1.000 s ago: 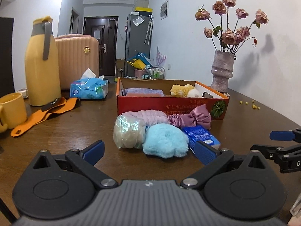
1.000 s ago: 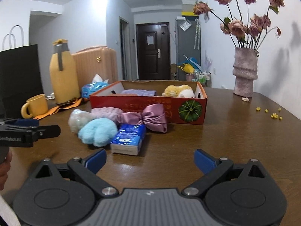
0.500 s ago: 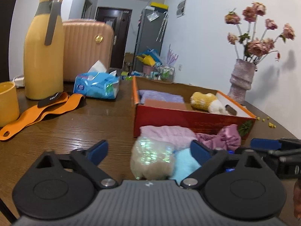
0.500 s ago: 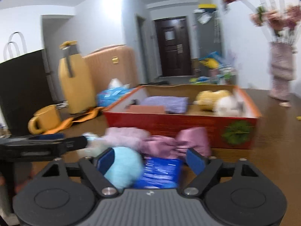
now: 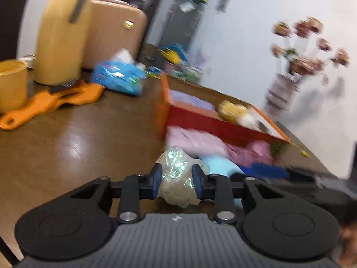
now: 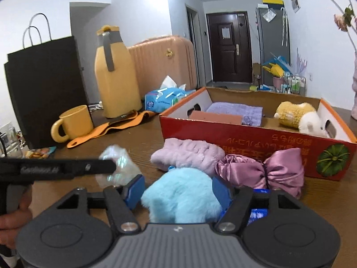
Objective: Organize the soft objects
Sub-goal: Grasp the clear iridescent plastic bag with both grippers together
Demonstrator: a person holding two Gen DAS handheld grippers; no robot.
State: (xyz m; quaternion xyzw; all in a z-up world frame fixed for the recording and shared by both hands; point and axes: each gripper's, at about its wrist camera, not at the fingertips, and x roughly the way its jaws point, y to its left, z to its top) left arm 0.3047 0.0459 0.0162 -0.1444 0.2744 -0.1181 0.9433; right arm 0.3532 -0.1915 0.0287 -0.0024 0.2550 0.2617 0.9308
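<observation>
My left gripper (image 5: 176,179) is shut on a shiny iridescent soft ball (image 5: 178,178), which also shows in the right wrist view (image 6: 118,167). My right gripper (image 6: 177,188) has its blue pads on both sides of a fluffy light-blue puff (image 6: 178,198) and squeezes it. A pink plush headband (image 6: 189,155), a mauve satin bow (image 6: 267,170) and a blue tissue pack (image 6: 258,214) lie in front of the red cardboard box (image 6: 245,138). The box holds a purple towel (image 6: 236,111) and a yellow-and-white plush toy (image 6: 299,116).
A yellow jug (image 6: 113,76), yellow mug (image 6: 73,122), orange strap (image 6: 107,129), blue tissue packet (image 6: 165,97) and black paper bag (image 6: 44,84) stand at the left of the brown table (image 6: 138,143). A vase of dried flowers (image 5: 285,91) stands at the right.
Both grippers moved forward onto the pile and closed: the left on the shiny ball, the right on the blue puff. The left view has tilted and blurred.
</observation>
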